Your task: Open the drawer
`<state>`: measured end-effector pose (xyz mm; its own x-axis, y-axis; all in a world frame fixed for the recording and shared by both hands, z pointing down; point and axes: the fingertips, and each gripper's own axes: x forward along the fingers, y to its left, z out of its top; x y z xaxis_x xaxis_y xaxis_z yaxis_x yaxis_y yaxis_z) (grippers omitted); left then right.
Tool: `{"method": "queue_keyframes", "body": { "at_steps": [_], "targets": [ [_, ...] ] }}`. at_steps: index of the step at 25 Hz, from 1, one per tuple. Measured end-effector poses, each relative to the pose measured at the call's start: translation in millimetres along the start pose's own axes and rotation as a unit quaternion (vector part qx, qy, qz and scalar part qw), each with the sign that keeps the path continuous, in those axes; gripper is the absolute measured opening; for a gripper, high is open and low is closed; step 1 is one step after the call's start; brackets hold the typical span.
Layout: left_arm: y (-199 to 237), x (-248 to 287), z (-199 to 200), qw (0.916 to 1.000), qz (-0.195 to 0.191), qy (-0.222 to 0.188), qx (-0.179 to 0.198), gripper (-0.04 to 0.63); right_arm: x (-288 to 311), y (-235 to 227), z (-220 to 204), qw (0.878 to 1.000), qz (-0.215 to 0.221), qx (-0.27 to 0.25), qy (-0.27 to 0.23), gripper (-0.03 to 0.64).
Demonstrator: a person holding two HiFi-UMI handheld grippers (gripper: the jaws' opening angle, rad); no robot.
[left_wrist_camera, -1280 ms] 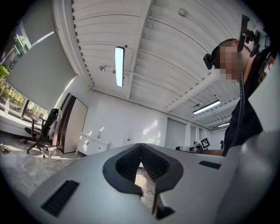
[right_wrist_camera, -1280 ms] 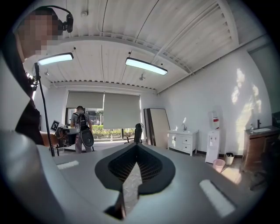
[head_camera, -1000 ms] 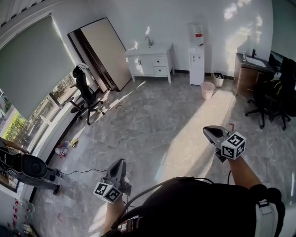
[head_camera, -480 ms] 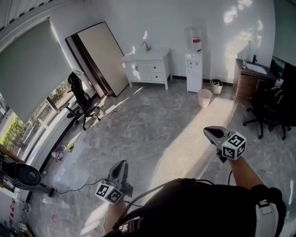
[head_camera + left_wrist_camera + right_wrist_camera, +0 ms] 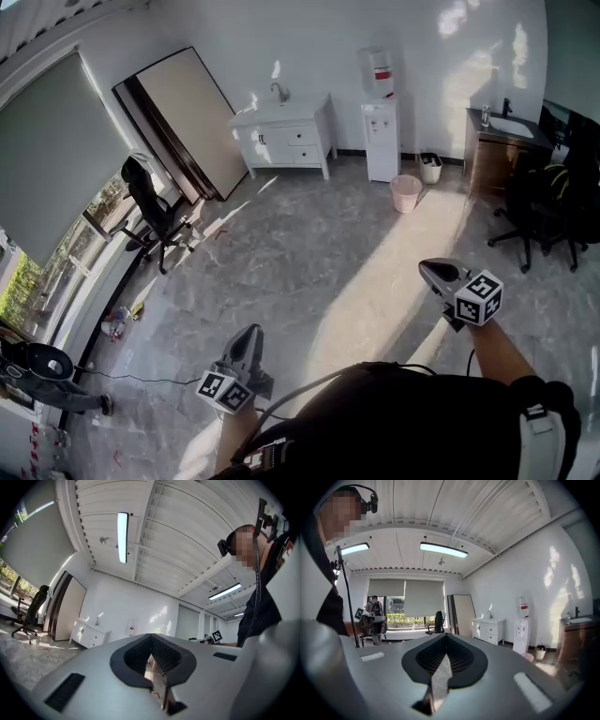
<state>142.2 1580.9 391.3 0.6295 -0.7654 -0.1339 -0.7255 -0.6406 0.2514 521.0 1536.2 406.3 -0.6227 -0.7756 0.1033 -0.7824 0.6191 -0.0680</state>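
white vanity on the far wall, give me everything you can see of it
The white vanity is a low cabinet on short legs. It has a pale top carrying a faucet. Its front has doors on the left and two stacked drawers on the right, all shut, with small dark handles. It stands upright on the grey marbled floor against the back wall, between a leaning panel and a water dispenser. Both grippers are far from it.

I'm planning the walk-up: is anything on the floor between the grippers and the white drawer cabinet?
Nothing visible. Bare floor runs from the left gripper and right gripper to the white drawer cabinet. The office chair stands left of that path, the pink bin right of it.
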Motion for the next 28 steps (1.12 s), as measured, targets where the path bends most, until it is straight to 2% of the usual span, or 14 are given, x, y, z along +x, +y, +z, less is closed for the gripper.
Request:
{"method": "queue_keyframes", "body": {
  "at_steps": [5,12,18,22,25,28],
  "targets": [
    [36.5,17.4,9.5,0.9998,-0.019,-0.003,-0.004,0.002,39.4,4.9,8.5,1.0,-0.006,-0.003,0.002,0.002],
    [133.2,3.0,45.8,0.9997,-0.024,-0.007,-0.001,0.002,124.6,42.2,35.3,1.0,-0.016,-0.017,-0.013,0.002],
    [208.2,-6.9,70.3,0.9994,-0.033,-0.003,0.003,0.002,193.2,73.4,40.6,0.999,-0.025,-0.015,-0.015,0.002],
    [240.8,-9.0,76.9,0.9989,-0.046,-0.007,-0.004,0.002,229.0,90.0,35.0,1.0,-0.025,-0.013,-0.011,0.002],
    [265.4,-10.4,75.2,0.9992,-0.039,-0.004,-0.004,0.002,249.2,95.7,30.6,1.0,-0.02,-0.015,0.002,0.002],
    [273.5,-9.1,77.2,0.9989,-0.041,-0.009,-0.022,0.002,260.3,90.4,31.0,1.0,-0.024,-0.01,0.007,0.002]
  ]
}}
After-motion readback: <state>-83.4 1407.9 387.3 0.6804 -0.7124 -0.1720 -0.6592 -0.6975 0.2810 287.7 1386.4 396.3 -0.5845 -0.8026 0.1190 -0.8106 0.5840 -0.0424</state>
